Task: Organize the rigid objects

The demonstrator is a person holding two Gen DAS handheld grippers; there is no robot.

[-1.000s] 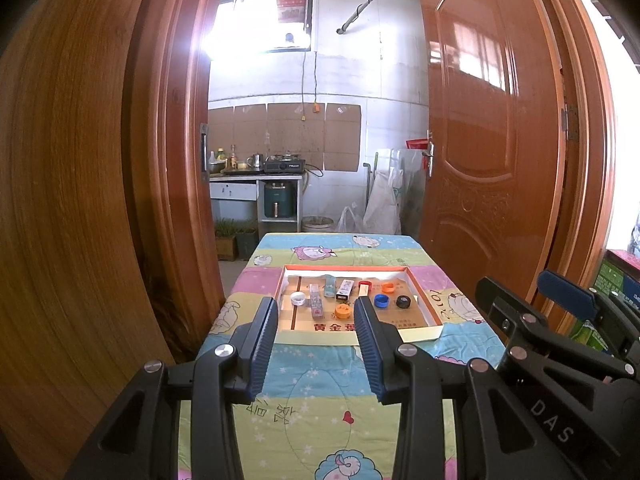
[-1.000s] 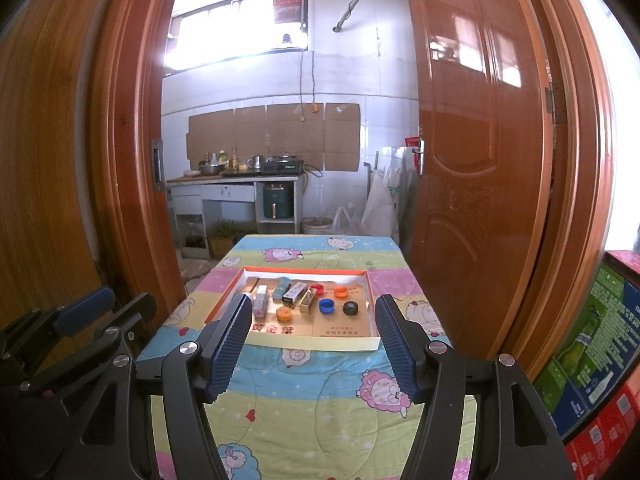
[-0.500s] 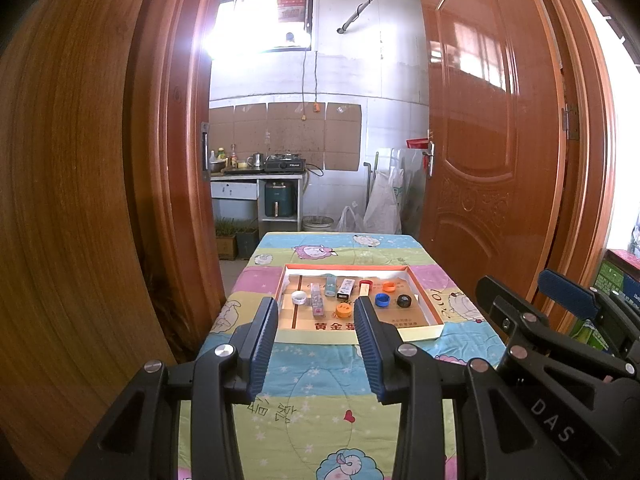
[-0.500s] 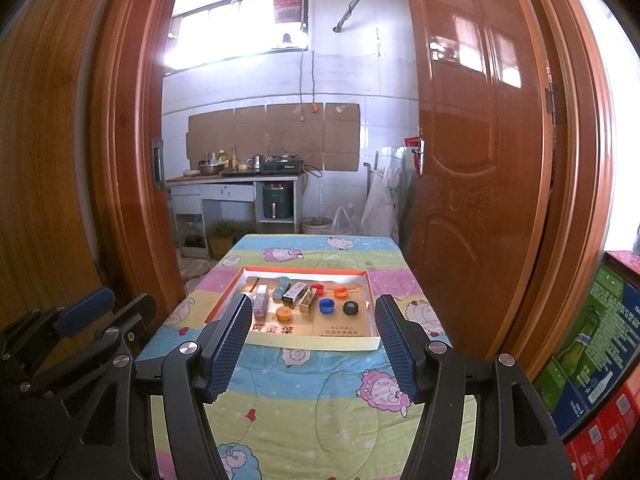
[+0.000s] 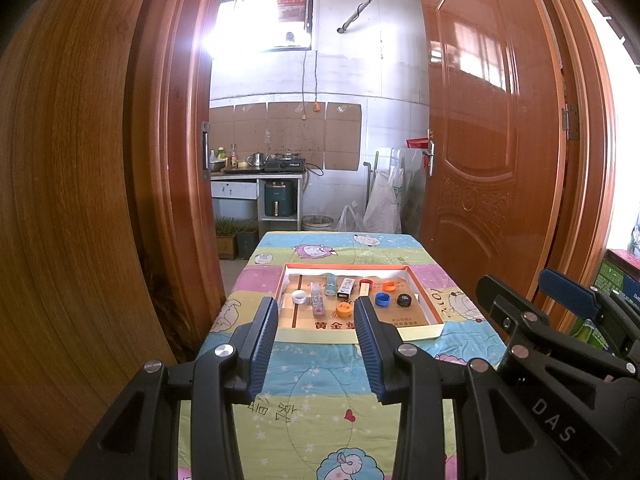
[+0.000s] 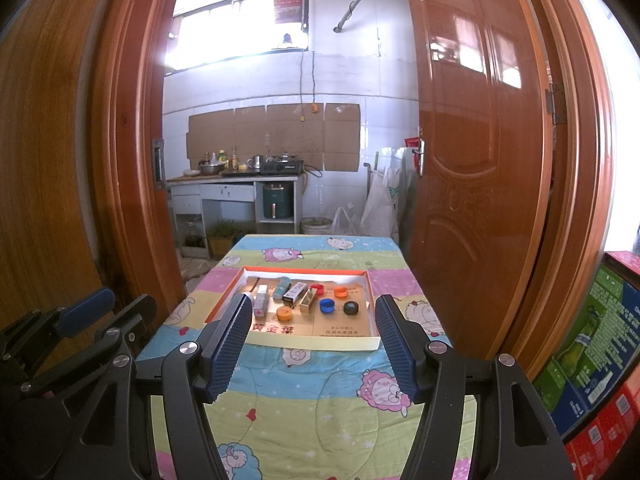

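Note:
A shallow cardboard tray with an orange rim (image 5: 425, 305) (image 6: 374, 309) lies on the table's far half. In it lie several bottle caps: white (image 5: 298, 297), orange (image 5: 343, 309) (image 6: 284, 312), blue (image 5: 382, 299) (image 6: 327, 305), black (image 5: 404, 300) (image 6: 351, 308), red (image 5: 365, 282). Small boxes and tubes (image 5: 346, 287) (image 6: 295, 291) lie beside them. My left gripper (image 5: 315, 316) is open and empty, held above the near table. My right gripper (image 6: 310, 314) is open wider, empty, also short of the tray.
The table wears a cartoon-print cloth (image 5: 320, 404) (image 6: 316, 392). Wooden door panels (image 5: 484, 152) (image 6: 472, 160) flank the table on both sides. Stacked cartons (image 6: 592, 344) stand at the right. A kitchen counter (image 5: 256, 178) is behind.

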